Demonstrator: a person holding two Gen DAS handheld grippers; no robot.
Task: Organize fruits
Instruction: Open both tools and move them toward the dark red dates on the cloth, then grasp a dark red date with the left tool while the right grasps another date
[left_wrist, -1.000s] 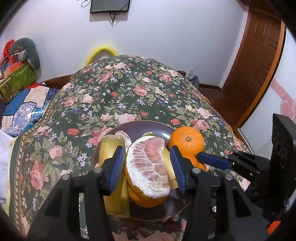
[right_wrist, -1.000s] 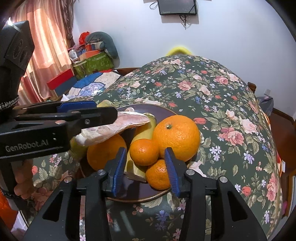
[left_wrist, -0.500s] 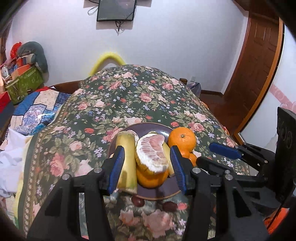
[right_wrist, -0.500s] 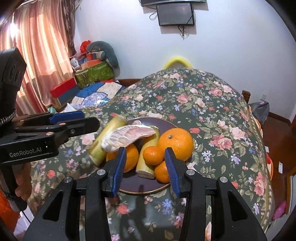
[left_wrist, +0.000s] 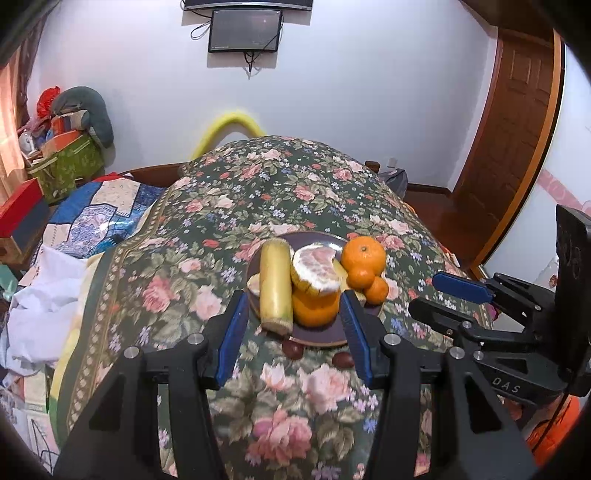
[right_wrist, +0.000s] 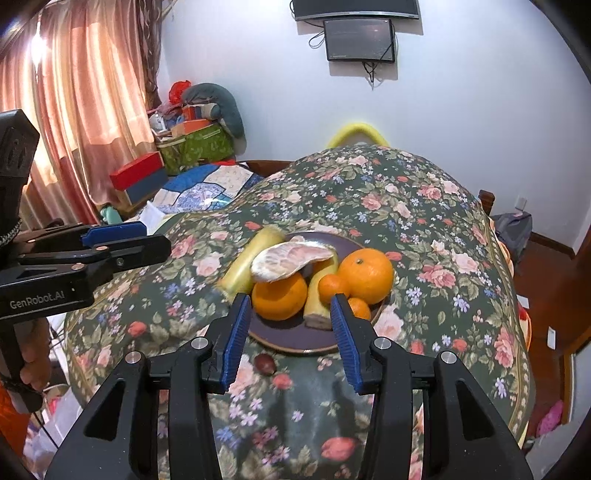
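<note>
Round orange citrus fruits (left_wrist: 362, 252), a peeled pale pomelo piece (left_wrist: 317, 266) and yellow bananas (left_wrist: 275, 284) crowd a dark round plate (right_wrist: 295, 341) at mid-frame; left gripper (left_wrist: 291, 328) and right gripper (right_wrist: 290, 328) hang released, empty.

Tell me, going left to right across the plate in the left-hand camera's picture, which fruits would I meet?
Banana → peeled pomelo piece, resting on an orange → large orange, above two small tangerines.

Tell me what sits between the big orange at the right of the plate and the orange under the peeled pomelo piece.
In the right wrist view, a small mandarin and a yellow banana piece lie between the big orange and the pomelo-capped orange.
</note>
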